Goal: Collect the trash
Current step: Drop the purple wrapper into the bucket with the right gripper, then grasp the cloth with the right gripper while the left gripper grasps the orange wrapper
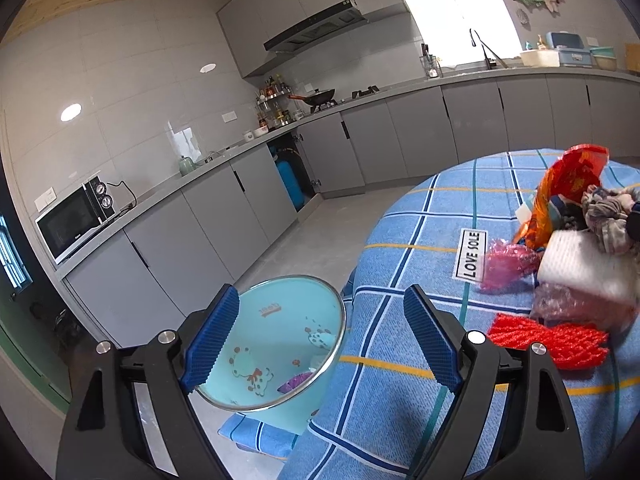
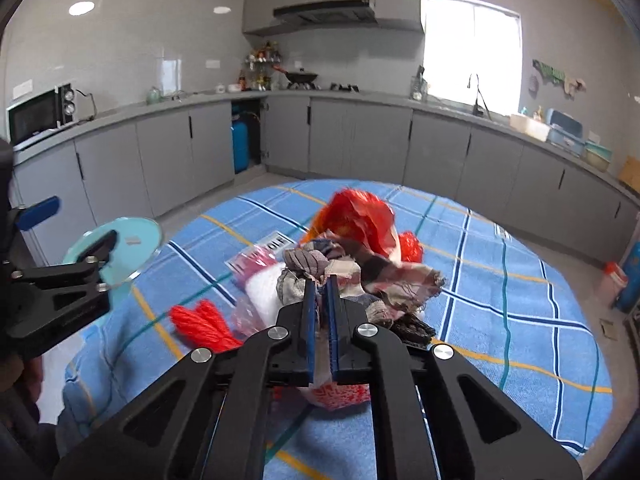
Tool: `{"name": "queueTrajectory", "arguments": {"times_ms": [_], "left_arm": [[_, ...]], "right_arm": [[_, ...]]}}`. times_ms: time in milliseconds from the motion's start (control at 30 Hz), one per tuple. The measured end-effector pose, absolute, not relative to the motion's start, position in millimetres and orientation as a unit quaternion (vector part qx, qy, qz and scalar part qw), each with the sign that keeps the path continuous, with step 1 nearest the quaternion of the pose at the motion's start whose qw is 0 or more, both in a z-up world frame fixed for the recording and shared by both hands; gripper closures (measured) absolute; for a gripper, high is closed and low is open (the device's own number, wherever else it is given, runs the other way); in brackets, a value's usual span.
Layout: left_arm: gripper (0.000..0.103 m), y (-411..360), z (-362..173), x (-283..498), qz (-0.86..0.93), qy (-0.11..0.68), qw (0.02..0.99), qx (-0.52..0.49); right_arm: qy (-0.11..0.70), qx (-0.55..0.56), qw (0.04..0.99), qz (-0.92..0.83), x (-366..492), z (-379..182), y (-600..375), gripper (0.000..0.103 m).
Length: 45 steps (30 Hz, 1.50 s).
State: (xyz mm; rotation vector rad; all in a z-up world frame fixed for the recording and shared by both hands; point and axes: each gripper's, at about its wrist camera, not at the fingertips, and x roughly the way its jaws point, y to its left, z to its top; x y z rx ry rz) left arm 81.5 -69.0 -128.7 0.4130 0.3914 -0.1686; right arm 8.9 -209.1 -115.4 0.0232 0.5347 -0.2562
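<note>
Trash gathered on a blue checked tablecloth

The right gripper is clamped on a thin red-printed wrapper, its long axis along the fingers; the left gripper is held apart, empty, beside a pale blue basin.

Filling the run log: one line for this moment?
left tongs open over basin | right tongs shut on wrapper | trash pile on table

a round table under a blue checked cloth carries red yarn, pink wrappers, a white roll and crumpled rags.
</note>
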Motion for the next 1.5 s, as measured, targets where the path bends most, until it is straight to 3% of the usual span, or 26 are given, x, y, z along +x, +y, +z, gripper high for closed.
{"name": "queueTrajectory", "arguments": {"times_ms": [400, 767, 1167, 1267, 1333, 1367, 1433, 1500], "left_arm": [[0.018, -111.1, -95.8, 67.1, -0.139, 0.145, 0.96, 0.196], [0.014, -190.1, -81.0, 39.6, -0.214, 0.083, 0.95, 0.21], [0.016, -251.6, -111.3, 60.8, -0.234, 0.114, 0.935, 0.241], [0.029, -257.1, -115.7, 63.7, -0.243, 0.123, 0.929, 0.249], [0.056, -261.1, -118.0, 65.5, -0.255, 0.133, 0.924, 0.253], [0.063, -262.7, -119.4, 67.3, -0.26, 0.141, 0.921, 0.254], [0.1, -265.6, -123.0, 70.5, -0.273, 0.16, 0.913, 0.259], [0.102, -263.5, -122.1, 71.5, -0.269, 0.161, 0.914, 0.256]], "right_arm": [[0.166, 0.005, 0.967, -0.194, -36.3, -63.4, -218.8, 0.098], [0.177, 0.047, 0.946, -0.266, -39.4, -80.5, -280.0, 0.098], [0.175, 0.091, 0.942, -0.27, -42.9, -95.9, -311.6, 0.098], [0.177, 0.099, 0.942, -0.268, -41.1, -99.8, -312.4, 0.098], [0.179, 0.105, 0.942, -0.265, -41.4, -103.3, -313.3, 0.098], [0.179, 0.106, 0.941, -0.265, -41.6, -104.1, -313.9, 0.098], [0.179, 0.107, 0.942, -0.264, -43.3, -105.7, -313.7, 0.098], [0.176, 0.105, 0.942, -0.265, -45.8, -104.4, -314.0, 0.098]]}}
